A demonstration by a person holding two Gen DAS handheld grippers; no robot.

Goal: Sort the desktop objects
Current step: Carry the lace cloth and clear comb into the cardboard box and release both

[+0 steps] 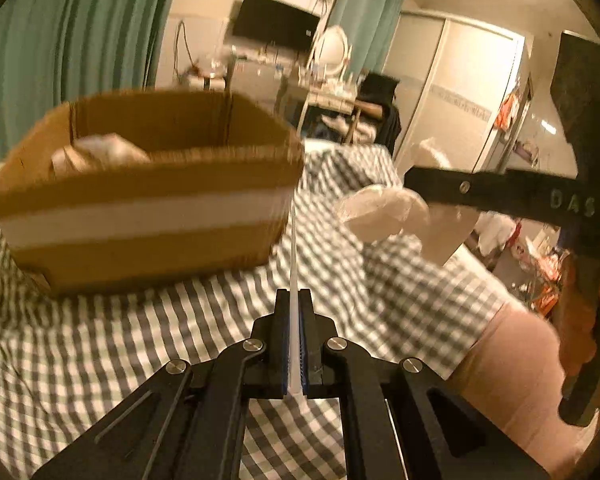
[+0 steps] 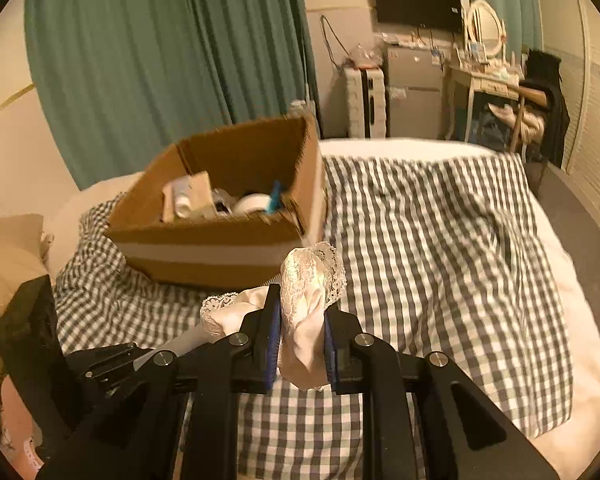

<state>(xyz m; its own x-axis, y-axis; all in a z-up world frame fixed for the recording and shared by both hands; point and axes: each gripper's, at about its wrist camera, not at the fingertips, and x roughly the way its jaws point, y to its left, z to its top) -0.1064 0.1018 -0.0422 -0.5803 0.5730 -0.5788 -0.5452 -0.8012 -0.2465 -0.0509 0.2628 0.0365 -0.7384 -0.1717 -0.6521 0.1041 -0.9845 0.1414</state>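
You're holding a thin white strip (image 1: 295, 280) edge-on and a crumpled lace-trimmed cloth (image 2: 309, 300) above the checked bedspread (image 2: 440, 240), near the cardboard box (image 2: 220, 240).

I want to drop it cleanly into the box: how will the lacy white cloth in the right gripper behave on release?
The lace-trimmed cloth looks floppy: it sags below the right gripper. Probably light, so it may flutter. Its lace edge might snag on the cardboard box rim.
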